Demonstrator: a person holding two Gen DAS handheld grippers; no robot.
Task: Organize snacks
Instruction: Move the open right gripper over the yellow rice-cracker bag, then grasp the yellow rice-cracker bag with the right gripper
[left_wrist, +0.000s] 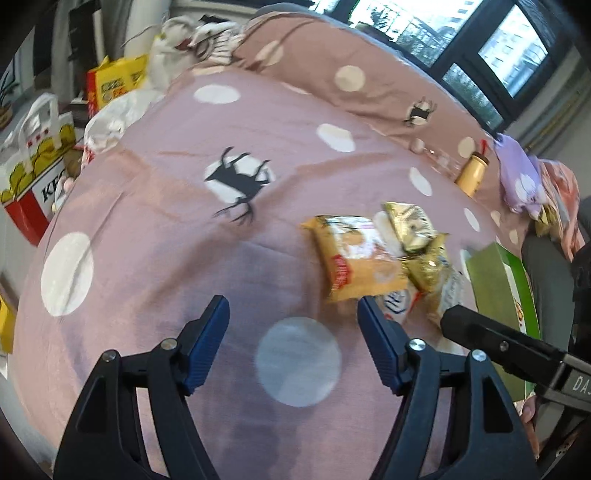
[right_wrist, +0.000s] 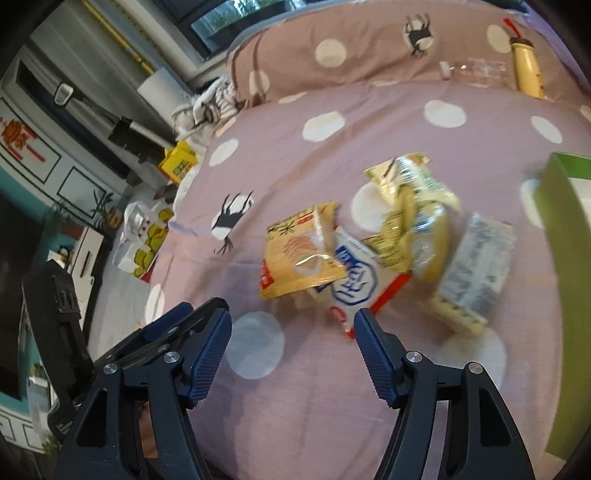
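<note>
A pile of snack packets lies on a pink dotted bedspread (left_wrist: 155, 206). An orange packet (left_wrist: 354, 258) lies at its left, also in the right wrist view (right_wrist: 299, 254). Beside it are gold packets (left_wrist: 413, 225), a white-and-blue packet (right_wrist: 358, 280), yellow-green packets (right_wrist: 410, 199) and a grey-blue packet (right_wrist: 480, 266). A green box (left_wrist: 498, 288) stands at the right, also in the right wrist view (right_wrist: 565, 221). My left gripper (left_wrist: 293, 310) is open and empty, just short of the pile. My right gripper (right_wrist: 291, 321) is open and empty near the white-and-blue packet.
A yellow bottle (left_wrist: 472, 173) and a purple plush toy (left_wrist: 517, 177) lie near the pillow (left_wrist: 332, 62). Off the bed's left side stand a KFC bag (left_wrist: 33, 155) and a yellow box (left_wrist: 114, 85). The other gripper's body (right_wrist: 55, 325) shows at the left.
</note>
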